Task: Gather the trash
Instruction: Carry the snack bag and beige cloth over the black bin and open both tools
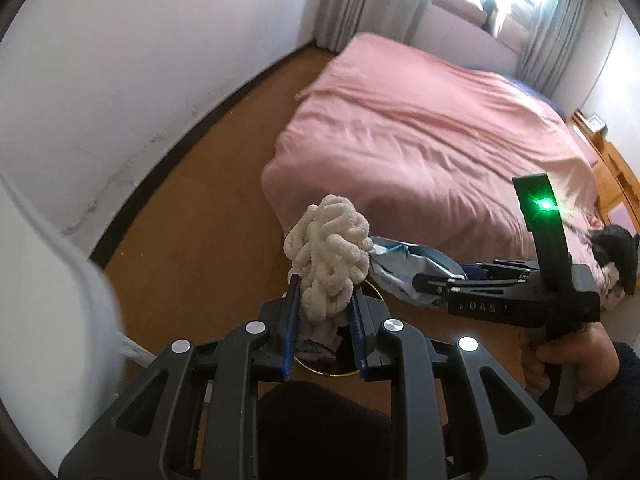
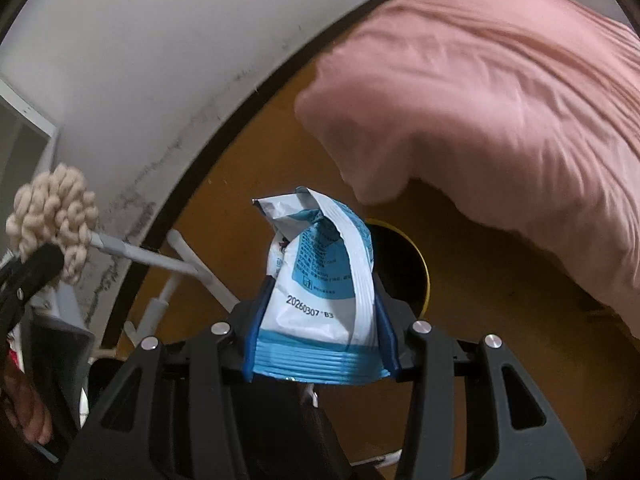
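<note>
A bedroom cleanup, mid-haul: the left gripper [image 1: 324,312] is clamped on a cream yarn wad [image 1: 328,256], the right gripper [image 2: 320,320] on a crumpled blue-and-white packet [image 2: 320,280], its long axis running out along the fingers. Both point steeply down at a dark, yellow-rimmed bin [image 2: 400,264] on the brown floor [image 1: 192,216] beside the pink bed [image 1: 420,128]. The bin's mouth lies just beyond and below each load; neither hand looks clearly nearer.
</note>
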`<state>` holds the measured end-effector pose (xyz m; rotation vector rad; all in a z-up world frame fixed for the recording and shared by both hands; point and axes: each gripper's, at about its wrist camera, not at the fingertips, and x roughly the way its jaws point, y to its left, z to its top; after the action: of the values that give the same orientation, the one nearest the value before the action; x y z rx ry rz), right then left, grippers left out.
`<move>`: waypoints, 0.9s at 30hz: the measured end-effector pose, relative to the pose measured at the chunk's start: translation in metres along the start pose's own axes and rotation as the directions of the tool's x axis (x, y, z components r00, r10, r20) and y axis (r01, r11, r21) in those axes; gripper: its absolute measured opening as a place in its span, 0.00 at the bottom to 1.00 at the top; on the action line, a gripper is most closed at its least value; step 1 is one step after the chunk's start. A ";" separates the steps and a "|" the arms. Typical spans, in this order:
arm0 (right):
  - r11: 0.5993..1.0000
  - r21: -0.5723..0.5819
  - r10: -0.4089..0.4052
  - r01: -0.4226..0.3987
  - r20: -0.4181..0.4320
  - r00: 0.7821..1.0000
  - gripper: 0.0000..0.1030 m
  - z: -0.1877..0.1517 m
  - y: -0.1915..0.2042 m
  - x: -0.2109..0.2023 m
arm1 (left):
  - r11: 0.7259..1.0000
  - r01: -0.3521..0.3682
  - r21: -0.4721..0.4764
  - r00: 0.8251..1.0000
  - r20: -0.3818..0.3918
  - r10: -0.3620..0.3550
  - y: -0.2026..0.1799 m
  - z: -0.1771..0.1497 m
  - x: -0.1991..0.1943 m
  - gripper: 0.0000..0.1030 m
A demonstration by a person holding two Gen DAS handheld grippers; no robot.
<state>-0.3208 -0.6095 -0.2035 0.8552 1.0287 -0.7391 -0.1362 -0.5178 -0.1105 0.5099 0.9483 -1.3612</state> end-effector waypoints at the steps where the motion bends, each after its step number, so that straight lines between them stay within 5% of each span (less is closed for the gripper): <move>1: 1.000 0.004 0.003 -0.003 -0.010 1.000 0.44 -0.002 -0.003 0.002 | 1.000 0.002 0.004 1.000 -0.014 -0.002 -0.006 -0.002 0.008 0.21; 12: 0.999 0.034 0.033 -0.033 -0.006 0.999 0.45 -0.002 -0.025 0.004 | 0.999 0.020 0.042 0.996 -0.091 -0.016 -0.022 0.000 0.053 0.21; 16: 0.998 0.046 0.046 -0.047 0.034 0.998 0.69 0.003 -0.026 -0.004 | 0.999 0.017 0.042 0.995 -0.102 -0.013 -0.024 0.000 0.057 0.21; 27: 0.994 0.094 0.041 -0.051 0.105 0.994 0.69 0.010 -0.035 -0.022 | 0.999 0.036 0.038 0.989 -0.142 -0.031 -0.031 -0.001 0.071 0.21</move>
<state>-0.3537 -0.6327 -0.1894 0.9113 0.8850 -0.7906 -0.1706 -0.5644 -0.1619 0.6301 1.0505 -1.3906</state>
